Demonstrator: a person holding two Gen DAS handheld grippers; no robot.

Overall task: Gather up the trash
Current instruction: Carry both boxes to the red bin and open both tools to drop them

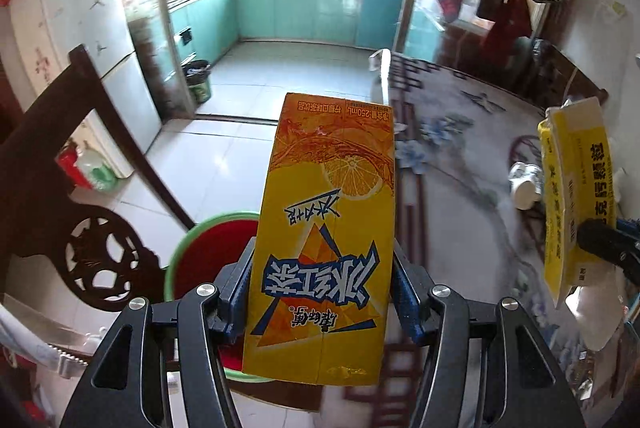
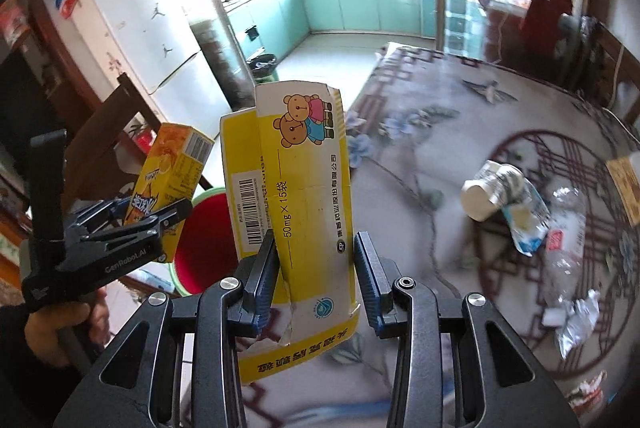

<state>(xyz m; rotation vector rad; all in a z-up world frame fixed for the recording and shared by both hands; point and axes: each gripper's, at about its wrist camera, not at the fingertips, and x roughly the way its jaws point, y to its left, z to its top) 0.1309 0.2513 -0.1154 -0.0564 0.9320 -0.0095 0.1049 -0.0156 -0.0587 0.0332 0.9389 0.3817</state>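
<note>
We have the left tool (image 1: 320,292) clamped across the narrow sides of an iced tea carton (image 1: 324,228), which stands upside down between its blue pads, and the right tool (image 2: 316,272) closed on a torn, flattened yellow medicine box (image 2: 296,196) near its lower end. Both pieces of trash are carried off the bench (image 2: 440,132) and held out past its edge, because the red bin with the green rim (image 1: 208,252) sits just below and behind the carton in the left tool's view, and below and left of the medicine box in the right tool's view. Gripping each carton low leaves most of its length free to point at the bin's mouth, so we judge a simple release would let it fall in. The left tool seems the nearer to being over the opening; the right one looks to us as if it needs to travel further left first. To the right of the right tool, well apart on the bench, more trash waits: a tipped paper cup (image 2: 484,198), a blue and white wrapper (image 2: 526,224), a crushed clear plastic bottle (image 2: 568,228) and a crumpled scrap (image 2: 576,316) beside it. The flimsy torn box could catch on the pad as the fingers part.
</note>
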